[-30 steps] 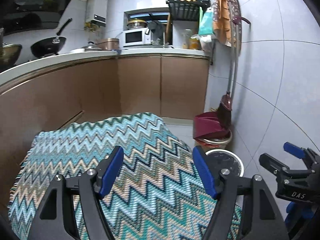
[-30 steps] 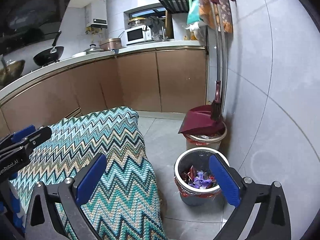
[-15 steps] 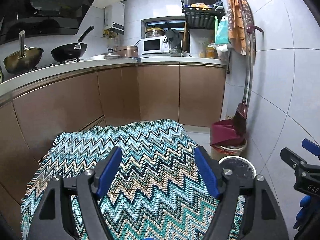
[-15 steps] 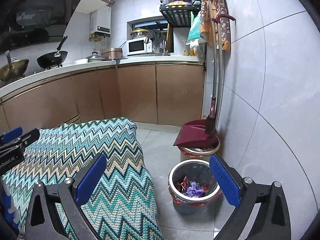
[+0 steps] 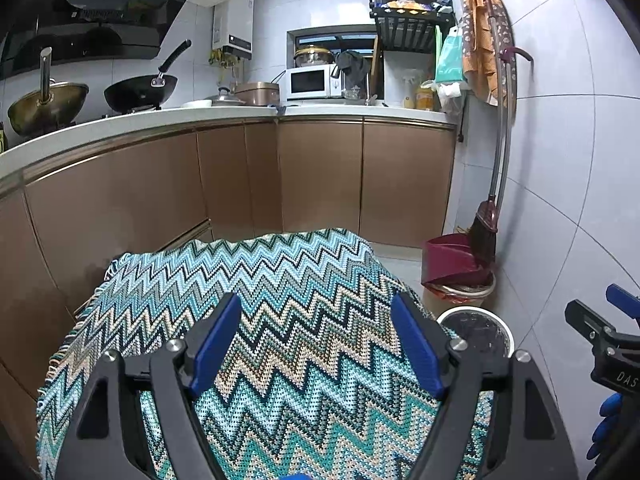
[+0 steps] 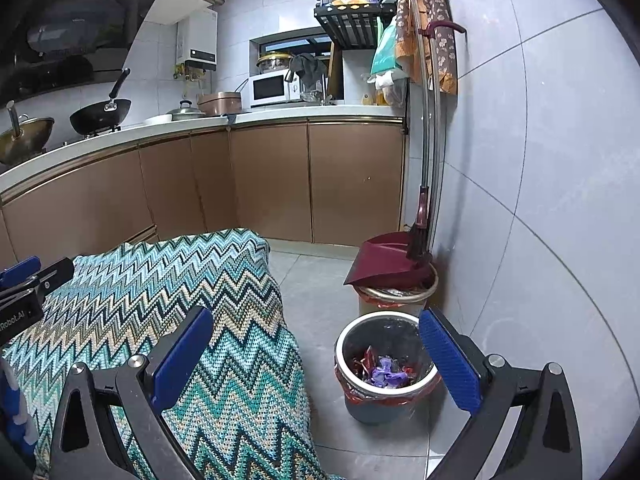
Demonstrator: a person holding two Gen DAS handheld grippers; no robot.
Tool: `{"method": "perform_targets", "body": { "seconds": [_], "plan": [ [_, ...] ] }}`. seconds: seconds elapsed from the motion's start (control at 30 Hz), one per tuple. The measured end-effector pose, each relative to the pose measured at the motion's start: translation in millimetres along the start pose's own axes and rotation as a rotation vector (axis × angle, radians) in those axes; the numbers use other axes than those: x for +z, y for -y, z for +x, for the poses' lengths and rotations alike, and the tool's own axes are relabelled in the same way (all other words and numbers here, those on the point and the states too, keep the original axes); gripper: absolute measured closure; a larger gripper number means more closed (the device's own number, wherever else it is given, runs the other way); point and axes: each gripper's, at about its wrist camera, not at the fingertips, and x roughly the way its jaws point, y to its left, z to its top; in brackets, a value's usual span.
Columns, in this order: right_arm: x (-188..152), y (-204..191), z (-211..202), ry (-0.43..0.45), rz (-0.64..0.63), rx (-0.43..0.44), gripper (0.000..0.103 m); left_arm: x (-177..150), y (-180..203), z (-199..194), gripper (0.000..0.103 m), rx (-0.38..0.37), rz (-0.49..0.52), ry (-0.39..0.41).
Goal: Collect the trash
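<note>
You get even, cool indoor light; wall tiles [image 6: 540,160] show soft glare, hood corner [image 5: 100,8] dim. Both views sharp, fisheye-bent, black vignette at edges.

Empty right claw [image 6: 316,354] gapes above wrappers [image 6: 380,368] in bin [image 6: 360,400].

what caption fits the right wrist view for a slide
Open right tongs empty above a zigzag cloth, beside a wrapper-filled bin.

Brown cabinets [image 5: 320,176] under a white counter [image 5: 168,118], grey-tiled wall [image 6: 540,160] right.
</note>
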Motion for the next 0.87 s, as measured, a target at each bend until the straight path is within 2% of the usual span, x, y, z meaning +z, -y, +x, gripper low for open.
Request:
{"method": "perform_targets", "body": {
  "seconds": [0.43, 0.87],
  "plan": [
    [-1, 0, 2, 0.004, 0.000, -0.007, 0.000, -5, -5, 7, 0.027, -0.026, -0.041, -0.002],
    [2, 3, -5, 0.040, -0.001, -0.013, 0.000, -4, -4, -4, 0.027, -0.008, -0.029, 0.019]
  ]
}}
